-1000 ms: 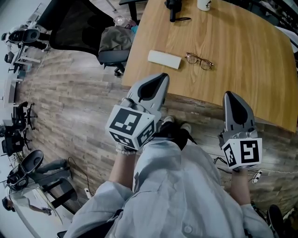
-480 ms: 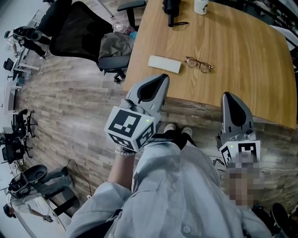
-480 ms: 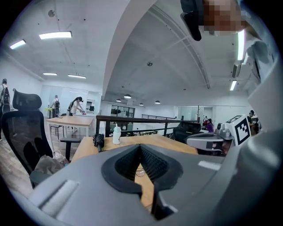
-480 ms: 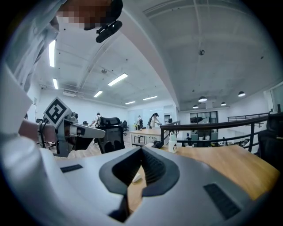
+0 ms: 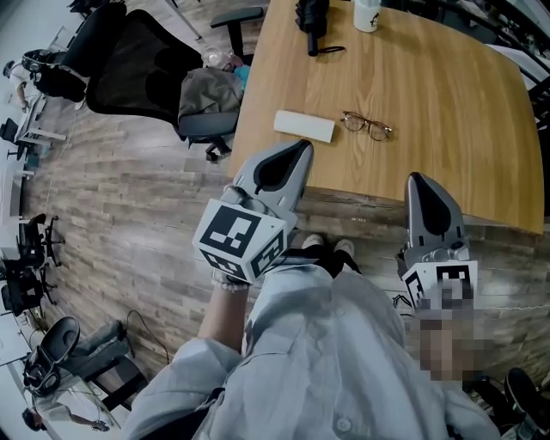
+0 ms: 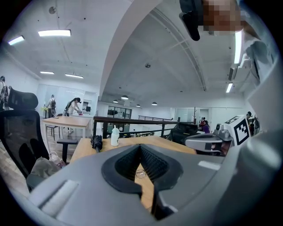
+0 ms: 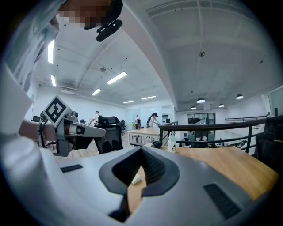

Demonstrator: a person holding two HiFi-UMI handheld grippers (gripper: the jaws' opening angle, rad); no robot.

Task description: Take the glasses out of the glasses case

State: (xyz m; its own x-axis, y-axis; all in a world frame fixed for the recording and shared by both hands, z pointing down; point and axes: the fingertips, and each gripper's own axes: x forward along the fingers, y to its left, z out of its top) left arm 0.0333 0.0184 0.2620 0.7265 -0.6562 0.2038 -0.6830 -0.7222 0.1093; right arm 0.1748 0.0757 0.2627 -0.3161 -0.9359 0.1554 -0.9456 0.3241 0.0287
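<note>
A white glasses case point(image 5: 304, 125) lies shut on the wooden table point(image 5: 430, 112) near its front-left edge. A pair of thin-framed glasses point(image 5: 367, 126) lies on the tabletop just to the right of the case. My left gripper point(image 5: 301, 148) is shut and empty, its tip at the table's near edge short of the case. Through its jaws the left gripper view shows a lens of the glasses point(image 6: 140, 173). My right gripper point(image 5: 418, 180) is shut and empty at the near edge further right. The right gripper view shows the case point(image 7: 136, 178) between its jaws, far off.
A black umbrella point(image 5: 312, 19) and a white bottle point(image 5: 367, 12) stand at the table's far side. A black office chair point(image 5: 137, 64) with a grey bag point(image 5: 209, 90) on its seat is left of the table. The person's legs and shoes point(image 5: 322, 249) are below the grippers.
Both grippers stay shut and almost still at the table's near edge. The head view has shifted slightly, so the table and chair sit a little differently in the frame.
</note>
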